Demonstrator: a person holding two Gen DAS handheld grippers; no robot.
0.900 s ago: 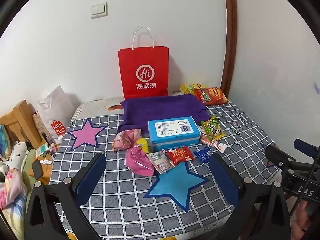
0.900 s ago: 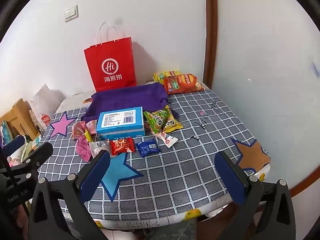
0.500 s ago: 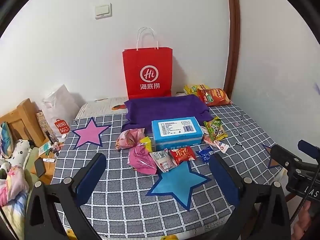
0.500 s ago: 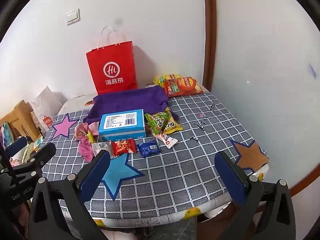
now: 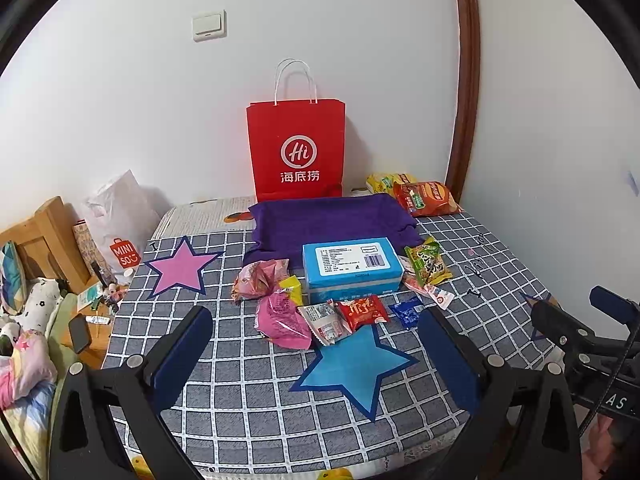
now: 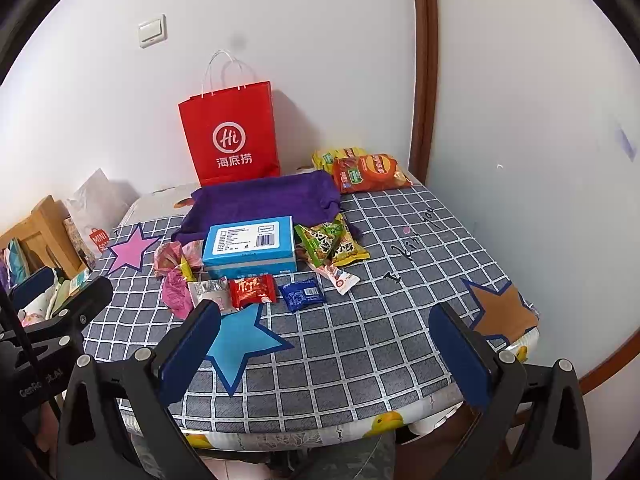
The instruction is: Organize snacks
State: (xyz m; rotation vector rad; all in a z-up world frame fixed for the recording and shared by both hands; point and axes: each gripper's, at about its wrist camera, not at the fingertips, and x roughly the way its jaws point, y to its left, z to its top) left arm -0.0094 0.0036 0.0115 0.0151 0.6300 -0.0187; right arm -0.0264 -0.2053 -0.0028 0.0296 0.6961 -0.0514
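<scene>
Snacks lie scattered mid-table around a blue box [image 5: 352, 268] [image 6: 250, 249]: pink packets [image 5: 282, 320], a red packet [image 5: 362, 312] [image 6: 252, 290], a small blue packet [image 5: 408, 312] [image 6: 302, 294] and green packets [image 5: 426, 260] [image 6: 326, 242]. Chip bags [image 5: 424, 198] [image 6: 368, 168] rest at the far right corner. My left gripper [image 5: 316, 354] hovers open over the near edge by the blue star [image 5: 356, 364], holding nothing. My right gripper [image 6: 324, 344] is also open and empty above the near edge, well short of the snacks.
A red paper bag [image 5: 296, 148] [image 6: 230, 136] stands against the back wall behind a purple cloth [image 5: 332, 220] [image 6: 264, 200]. The checked tablecloth [image 6: 380, 320] carries pink [image 5: 180, 266] and brown [image 6: 500, 308] stars. Cluttered furniture and bags sit left of the table.
Both grippers have drawn back and lifted slightly, so the table and snacks look a little smaller and farther away. Both stayed open; nothing on the table moved.
</scene>
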